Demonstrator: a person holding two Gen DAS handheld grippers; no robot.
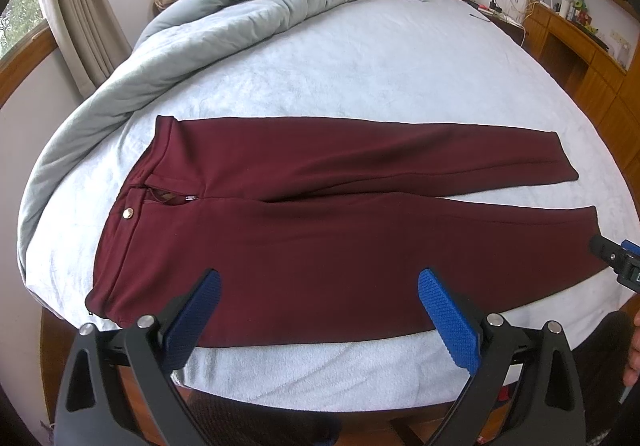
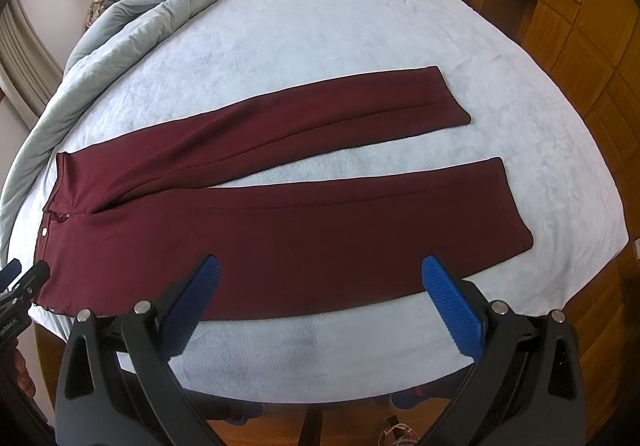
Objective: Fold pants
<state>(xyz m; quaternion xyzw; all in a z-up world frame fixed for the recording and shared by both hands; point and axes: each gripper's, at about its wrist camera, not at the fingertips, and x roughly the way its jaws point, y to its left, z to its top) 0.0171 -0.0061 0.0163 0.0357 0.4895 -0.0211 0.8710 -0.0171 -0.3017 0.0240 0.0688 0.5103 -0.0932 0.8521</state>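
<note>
Left gripper [image 1: 319,282] is spread wide with nothing between its blue pads [image 1: 448,322]; I hold it just short of the bed's near edge. Straight ahead of it lie the maroon pants [image 1: 320,214], flat on the pale blue bed cover [image 1: 360,78], front side up. Their long axis runs crosswise to my gripper: waistband [image 1: 132,206] to its left, leg cuffs to its right. A gold button [image 1: 128,212] and an open zipper mark the waist end. The near leg's edge sits just beyond my fingertips. Beyond the pants and to the left, a rumpled grey duvet [image 1: 240,6] is heaped, well apart from them. At the far right edge of this view, the other gripper's tip peeks in near the near cuff.

Right gripper [image 2: 320,280] is likewise released and empty, hovering over the near side of the bed. From here the pants [image 2: 280,234] again lie crosswise, waist to the far left, the two legs splayed in a narrow V opening to the right. The near cuff [image 2: 516,202] lies ahead and to the right; the far cuff [image 2: 452,94] lies further beyond. I judge this gripper nearer the cuffs, the left nearer the waist. Bare cover beyond the far leg leaves room to fold one leg over the other.
</note>
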